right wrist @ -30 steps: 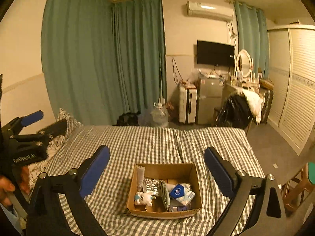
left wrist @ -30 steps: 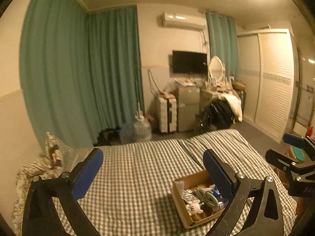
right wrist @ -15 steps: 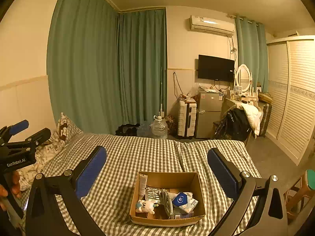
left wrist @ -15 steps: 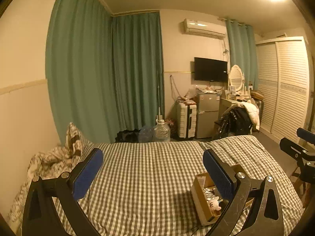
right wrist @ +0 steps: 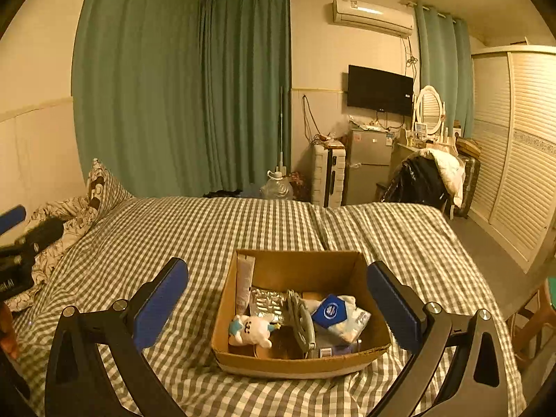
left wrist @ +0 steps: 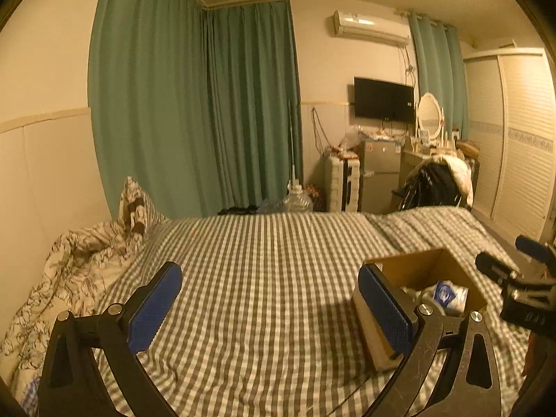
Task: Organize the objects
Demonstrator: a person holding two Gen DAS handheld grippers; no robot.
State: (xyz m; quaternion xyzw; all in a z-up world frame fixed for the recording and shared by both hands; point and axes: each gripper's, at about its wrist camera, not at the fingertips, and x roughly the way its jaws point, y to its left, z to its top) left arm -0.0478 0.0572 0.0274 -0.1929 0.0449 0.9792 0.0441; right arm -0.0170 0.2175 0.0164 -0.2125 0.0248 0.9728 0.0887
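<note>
Left wrist view: left gripper [left wrist: 269, 307] spread wide over the grey-and-white checked bedspread [left wrist: 264, 278], gripping nothing, the open brown cardboard box [left wrist: 422, 271] behind its right finger. Right wrist view: right gripper [right wrist: 278, 304] also wide apart, box straight ahead on the bedspread, white plush toy [right wrist: 251, 328] and blue-labelled packet [right wrist: 332, 311] inside.

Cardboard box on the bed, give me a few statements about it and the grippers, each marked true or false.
1. The cardboard box sits on the checked bedspread. True.
2. The box is empty. False: it holds a white plush toy, a tube and a blue packet, among other things.
3. The right hand-held gripper is open. True.
4. The left hand-held gripper grips the plush toy. False: it is open and holds nothing.
</note>
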